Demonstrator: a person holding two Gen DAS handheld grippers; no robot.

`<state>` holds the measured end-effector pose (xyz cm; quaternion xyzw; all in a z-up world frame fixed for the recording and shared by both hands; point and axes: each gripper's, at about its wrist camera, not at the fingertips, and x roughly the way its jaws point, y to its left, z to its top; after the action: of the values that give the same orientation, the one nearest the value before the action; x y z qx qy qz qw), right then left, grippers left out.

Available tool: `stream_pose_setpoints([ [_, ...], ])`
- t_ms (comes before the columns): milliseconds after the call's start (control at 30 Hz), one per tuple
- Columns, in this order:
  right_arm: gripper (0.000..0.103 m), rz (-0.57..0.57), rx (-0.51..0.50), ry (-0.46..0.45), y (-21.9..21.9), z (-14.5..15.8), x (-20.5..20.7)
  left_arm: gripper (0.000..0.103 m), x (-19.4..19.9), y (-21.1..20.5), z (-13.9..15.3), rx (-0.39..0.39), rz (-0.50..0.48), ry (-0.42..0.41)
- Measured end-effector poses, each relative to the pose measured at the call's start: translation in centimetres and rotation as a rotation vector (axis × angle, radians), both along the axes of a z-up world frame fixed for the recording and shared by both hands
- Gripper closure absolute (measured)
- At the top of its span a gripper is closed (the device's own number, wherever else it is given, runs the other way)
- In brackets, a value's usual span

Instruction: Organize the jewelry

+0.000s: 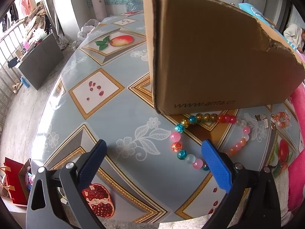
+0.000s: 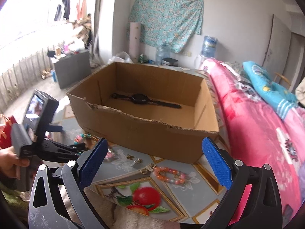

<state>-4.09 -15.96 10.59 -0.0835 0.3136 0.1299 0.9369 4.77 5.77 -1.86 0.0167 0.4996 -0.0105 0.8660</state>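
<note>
**Beaded bracelet next up, both grippers wide and empty**

Here's the big beaded bracelet [image 1: 207, 139], lying flat on the tablecloth [image 1: 133, 114] in a loose ring, its far arc touching the base of the cardboard box [image 1: 209, 57]. By the look of it, it's light and floppy, glassy round beads on a cord, so it should sag and swing once lifted, and the beads are likely slick against a pad. Best bet, I'd say: pinch across the strand at the near arc, one bead's worth, rather than trying to span the ring. It has no real pointing direction; the loop's longer stretch runs roughly left to right in the left wrist view.

The left gripper [image 1: 154, 150] hovers just over it, jaws spread wide, holding nothing, the right-hand pad overlapping the near arc.

Further right sit small metal charms [image 1: 265, 121] and a smaller pink-orange bracelet [image 2: 168, 174] (that one lies just ahead of the right gripper [image 2: 154, 150], also spread open and empty).

Inside the box, a black watch [image 2: 141, 99] lies flat, strap stretched left to right. A pink blanket [image 2: 257, 124] flanks the table.
</note>
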Motion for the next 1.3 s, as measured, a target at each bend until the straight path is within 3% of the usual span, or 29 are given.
stream_pose_setpoints([
  [300, 0.008, 0.027, 0.144, 0.064, -1.08, -0.30, 0.50, 0.005, -0.11, 0.25, -0.13, -0.002, -0.019, -0.010],
  [1300, 0.008, 0.081, 0.199, 0.140, -0.18, -0.52, 0.58, 0.005, -0.42, 0.28, -0.31, -0.003, -0.060, -0.027],
])
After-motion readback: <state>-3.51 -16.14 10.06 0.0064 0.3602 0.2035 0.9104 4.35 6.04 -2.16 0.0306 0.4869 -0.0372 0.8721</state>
